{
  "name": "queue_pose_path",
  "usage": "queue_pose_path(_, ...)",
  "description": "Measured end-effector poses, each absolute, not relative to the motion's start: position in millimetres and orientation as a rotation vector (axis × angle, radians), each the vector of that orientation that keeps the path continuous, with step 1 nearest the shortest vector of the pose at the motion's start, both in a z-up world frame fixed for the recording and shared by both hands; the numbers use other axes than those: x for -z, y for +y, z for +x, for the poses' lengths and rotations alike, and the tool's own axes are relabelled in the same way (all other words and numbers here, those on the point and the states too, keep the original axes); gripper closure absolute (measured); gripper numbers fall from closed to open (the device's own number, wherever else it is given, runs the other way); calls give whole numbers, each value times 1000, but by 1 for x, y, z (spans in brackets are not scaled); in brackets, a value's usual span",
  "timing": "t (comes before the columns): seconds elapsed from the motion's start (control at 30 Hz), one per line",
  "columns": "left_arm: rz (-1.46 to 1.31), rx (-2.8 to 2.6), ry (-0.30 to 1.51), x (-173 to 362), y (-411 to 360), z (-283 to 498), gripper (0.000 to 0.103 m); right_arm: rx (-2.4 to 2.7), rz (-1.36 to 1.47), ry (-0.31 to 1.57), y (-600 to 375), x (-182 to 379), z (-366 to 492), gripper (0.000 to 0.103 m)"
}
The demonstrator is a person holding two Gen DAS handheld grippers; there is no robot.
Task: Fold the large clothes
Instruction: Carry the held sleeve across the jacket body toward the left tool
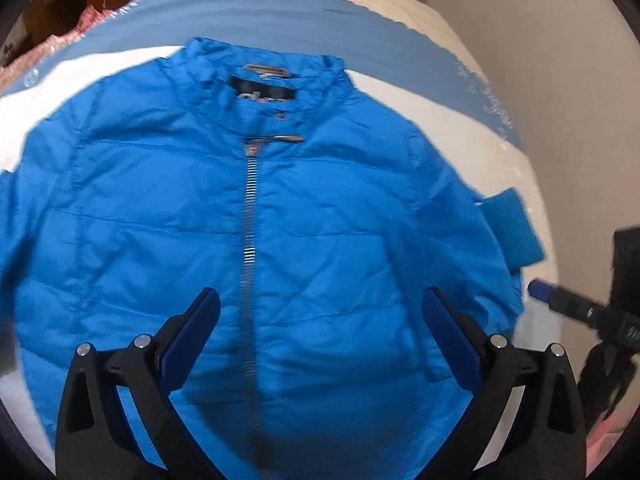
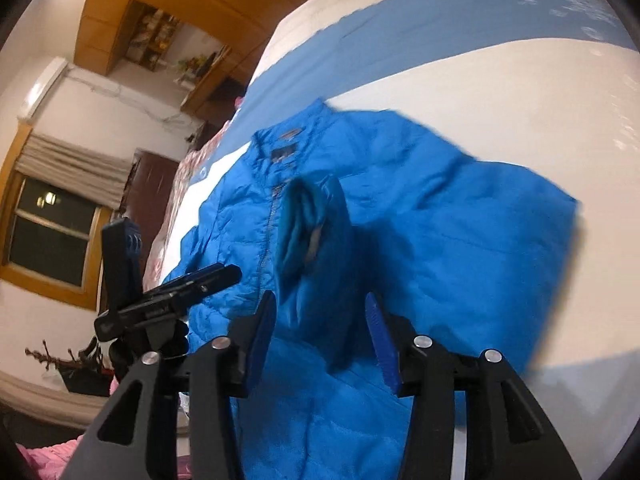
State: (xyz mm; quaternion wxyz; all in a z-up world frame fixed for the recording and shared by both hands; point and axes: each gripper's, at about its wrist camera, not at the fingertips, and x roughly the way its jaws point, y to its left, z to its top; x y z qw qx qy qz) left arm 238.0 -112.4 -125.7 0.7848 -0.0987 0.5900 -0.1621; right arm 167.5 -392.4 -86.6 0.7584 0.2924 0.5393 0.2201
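While my left tongs [image 1: 320,340] hang wide open, empty, my right tongs [image 2: 320,340], half-open, straddle the jacket [image 1: 256,216] cuff [image 2: 308,224] at frame centre, ungripped.

Probably a home bedroom: bed [image 2: 500,92], curtained window [image 2: 52,232], wooden cabinets [image 2: 120,12].

Zipped blue puffer jacket [image 1: 320,216], front up

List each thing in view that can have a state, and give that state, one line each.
Blue jacket: spread front-up on the bed, not yet folded.
Zip: closed up to the collar.
Sleeve cuff: lying on the jacket's front.
Left gripper: open, holding nothing.
Right gripper: open, pads apart.
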Motion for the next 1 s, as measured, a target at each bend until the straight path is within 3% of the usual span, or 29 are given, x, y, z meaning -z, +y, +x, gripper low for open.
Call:
queue_pose_path(0.07,-248,339,1244,122,-112,241,3,-469,678,1177,-403,92,163,55)
queue_pose_path(0.2,-215,306,1246,120,-112,247,3,-499,775,1204,-398,118,172,43)
queue_pose_path(0.4,-169,264,1232,115,-93,240,3,-377,735,1277,-385,136,187,43)
queue_pose_path(0.47,-159,249,1228,113,-87,239,3,-390,734,1270,-381,134,193,66)
queue_pose_path(0.5,-163,245,1227,112,-85,239,3,-384,710,1271,-376,131,196,83)
queue_pose_path(0.6,-190,249,1228,107,-77,239,3,-432,650,1226,-357,110,201,93)
queue_pose_path(0.7,-197,252,1213,98,-68,238,3,-527,629,1214,-324,100,208,93)
queue_pose_path(0.83,-242,232,1208,96,-46,238,3,-718,635,1278,-272,107,205,77)
queue_pose_path(1.0,-280,230,1253,112,-34,239,3,-683,597,1287,-277,105,192,76)
